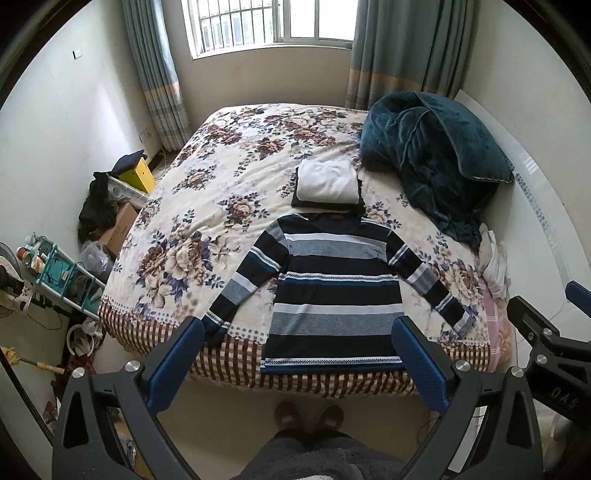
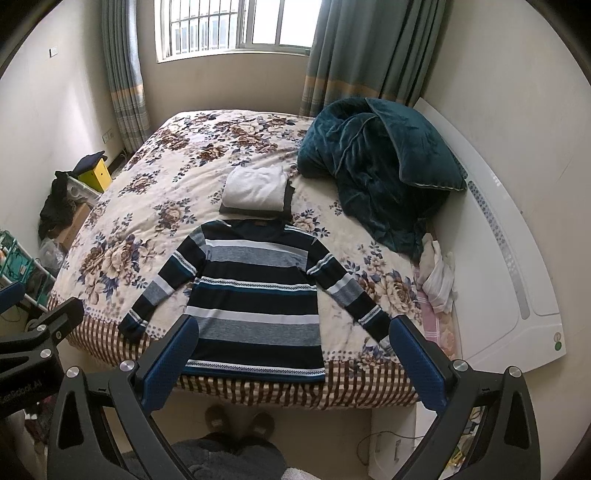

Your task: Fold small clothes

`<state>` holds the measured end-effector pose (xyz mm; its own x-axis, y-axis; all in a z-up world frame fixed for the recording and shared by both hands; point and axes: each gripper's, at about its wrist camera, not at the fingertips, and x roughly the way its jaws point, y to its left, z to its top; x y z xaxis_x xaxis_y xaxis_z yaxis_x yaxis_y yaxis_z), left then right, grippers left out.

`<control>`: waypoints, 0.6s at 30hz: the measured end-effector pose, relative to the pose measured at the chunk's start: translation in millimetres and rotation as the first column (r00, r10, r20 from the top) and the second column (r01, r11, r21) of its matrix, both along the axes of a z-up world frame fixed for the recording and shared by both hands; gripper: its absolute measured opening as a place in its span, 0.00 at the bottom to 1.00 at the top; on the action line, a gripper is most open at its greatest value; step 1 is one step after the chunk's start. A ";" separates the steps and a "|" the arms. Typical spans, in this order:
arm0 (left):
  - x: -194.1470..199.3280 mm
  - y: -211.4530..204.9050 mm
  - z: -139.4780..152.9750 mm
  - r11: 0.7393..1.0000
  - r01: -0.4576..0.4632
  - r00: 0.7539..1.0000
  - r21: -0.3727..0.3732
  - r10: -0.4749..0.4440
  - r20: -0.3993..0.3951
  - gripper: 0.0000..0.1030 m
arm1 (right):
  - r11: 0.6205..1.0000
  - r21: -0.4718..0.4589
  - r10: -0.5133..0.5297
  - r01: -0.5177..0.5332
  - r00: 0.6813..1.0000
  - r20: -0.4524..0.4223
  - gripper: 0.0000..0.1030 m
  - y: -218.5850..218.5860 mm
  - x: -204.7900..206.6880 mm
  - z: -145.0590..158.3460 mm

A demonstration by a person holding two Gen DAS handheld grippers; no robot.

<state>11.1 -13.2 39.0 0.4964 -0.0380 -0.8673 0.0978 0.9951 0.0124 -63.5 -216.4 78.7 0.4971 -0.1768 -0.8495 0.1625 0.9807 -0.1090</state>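
Navy-grey-white striped knit sweater (image 1: 332,295) lies flat at the floral bed's (image 1: 229,177) near edge. Left gripper (image 1: 295,362) and right gripper (image 2: 295,362) are spread wide, holding nothing. Only the right wrist view shows the white headboard's end (image 2: 517,325).

A home bedroom: a bed (image 1: 207,206) under a floral cover fills the room, a teal quilt (image 1: 436,155) heaped on it, curtains (image 1: 402,51) framing a barred window (image 1: 273,22), boxes and clutter (image 1: 110,206) along the wall
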 end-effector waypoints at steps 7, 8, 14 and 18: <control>-1.7 3.5 -1.7 1.000 -0.001 1.000 0.000 0.001 0.004 1.00 | 1.000 -0.001 0.004 -0.004 1.000 0.001 1.00 -1.4 1.0 -1.7; -1.2 3.5 -0.8 1.000 -0.003 1.000 -0.001 0.003 0.005 1.00 | 1.000 0.001 0.006 -0.006 1.000 0.001 1.00 1.1 -2.8 0.4; 1.1 7.5 -5.2 1.000 -0.019 1.000 -0.001 0.019 0.012 1.00 | 1.000 0.002 0.010 -0.010 1.000 -0.001 1.00 3.6 -1.0 -1.4; 6.9 7.3 -26.0 0.998 -0.056 0.997 0.015 0.055 0.057 1.00 | 1.000 0.018 0.001 -0.001 1.000 -0.005 1.00 -3.5 0.4 2.1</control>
<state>18.1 -5.9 13.0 0.5455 0.0053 -0.8381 0.0415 0.9986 0.0333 -63.1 -219.8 80.8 0.4927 -0.1605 -0.8553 0.1608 0.9827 -0.0918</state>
